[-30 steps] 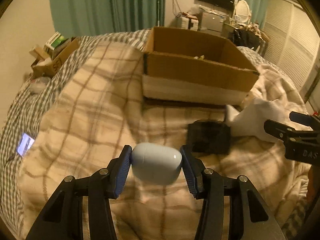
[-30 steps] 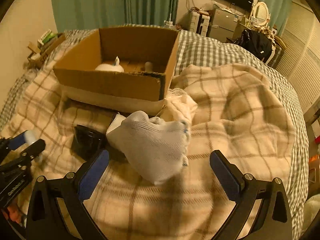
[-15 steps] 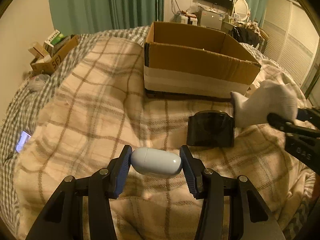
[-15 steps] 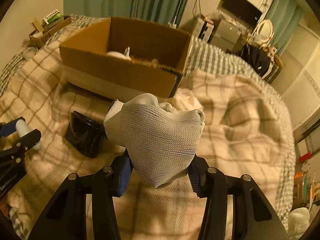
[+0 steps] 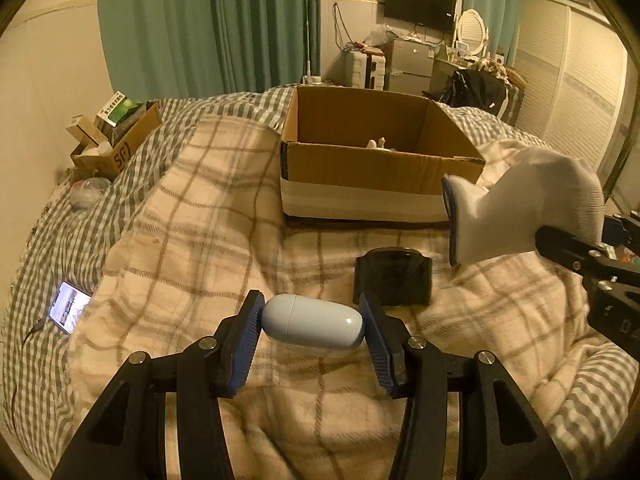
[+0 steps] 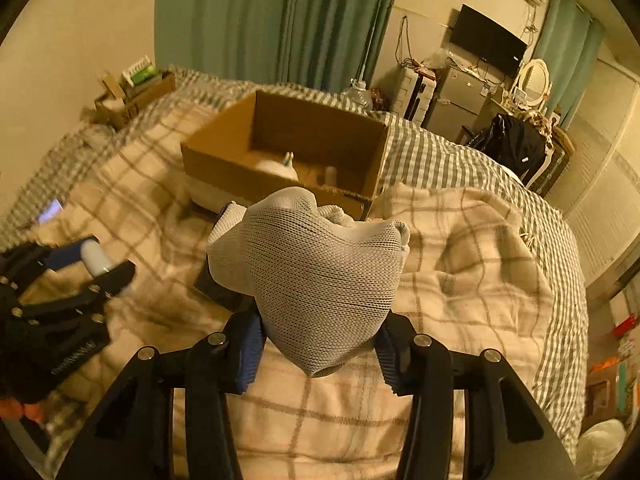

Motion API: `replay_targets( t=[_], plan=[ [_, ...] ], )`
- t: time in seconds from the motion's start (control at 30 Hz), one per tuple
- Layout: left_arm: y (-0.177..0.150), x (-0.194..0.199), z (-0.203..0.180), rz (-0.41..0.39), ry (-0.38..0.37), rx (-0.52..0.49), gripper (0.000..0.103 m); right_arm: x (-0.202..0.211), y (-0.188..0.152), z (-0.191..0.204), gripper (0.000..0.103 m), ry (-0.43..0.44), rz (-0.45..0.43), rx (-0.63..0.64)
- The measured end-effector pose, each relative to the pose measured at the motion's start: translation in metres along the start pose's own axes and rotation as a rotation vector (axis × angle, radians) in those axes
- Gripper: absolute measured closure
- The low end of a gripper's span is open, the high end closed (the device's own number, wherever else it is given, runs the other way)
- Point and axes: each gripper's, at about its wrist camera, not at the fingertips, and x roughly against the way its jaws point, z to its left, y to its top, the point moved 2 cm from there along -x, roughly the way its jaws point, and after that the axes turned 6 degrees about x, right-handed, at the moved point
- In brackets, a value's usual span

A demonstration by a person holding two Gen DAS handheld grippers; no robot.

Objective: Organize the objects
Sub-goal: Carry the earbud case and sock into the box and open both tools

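My left gripper (image 5: 312, 330) is shut on a pale blue oval case (image 5: 313, 326) and holds it above the plaid blanket. My right gripper (image 6: 320, 344) is shut on a white knit sock (image 6: 320, 280), lifted off the bed; the sock also shows at the right of the left wrist view (image 5: 528, 208). An open cardboard box (image 5: 380, 168) stands on the bed beyond both grippers, with white items inside (image 6: 276, 166). A black glossy case (image 5: 394, 280) lies on the blanket between the grippers and the box.
A lit phone (image 5: 69, 306) lies on the checked sheet at the left. A smaller box of packets (image 5: 116, 136) sits at the far left bed edge. A fridge, TV and dresser stand behind the bed.
My right gripper closed on the sock and lifted it off the blanket. My left gripper rose with the blue case, which now lies lengthwise between the fingers.
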Motion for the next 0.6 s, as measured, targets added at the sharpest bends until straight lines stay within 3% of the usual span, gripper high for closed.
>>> replay_targets(
  t=[0.17,0.23,0.4,0.6],
  plan=[
    [0.022,0.012,-0.01,-0.032,0.027,-0.048,0.053,0.021,0.012,-0.007,0.056,0.023,-0.046,-0.029],
    [0.043,0.02,-0.011,-0.055,0.013,-0.043,0.052,0.034,0.037,-0.012,0.056,0.052,-0.112,-0.038],
    [0.106,0.035,-0.009,-0.122,-0.033,-0.007,0.052,0.07,0.115,-0.025,0.056,0.03,-0.297,-0.034],
    [0.171,0.026,-0.004,-0.16,-0.025,-0.01,0.053,0.067,0.175,-0.039,0.056,0.04,-0.373,-0.001]
  ],
)
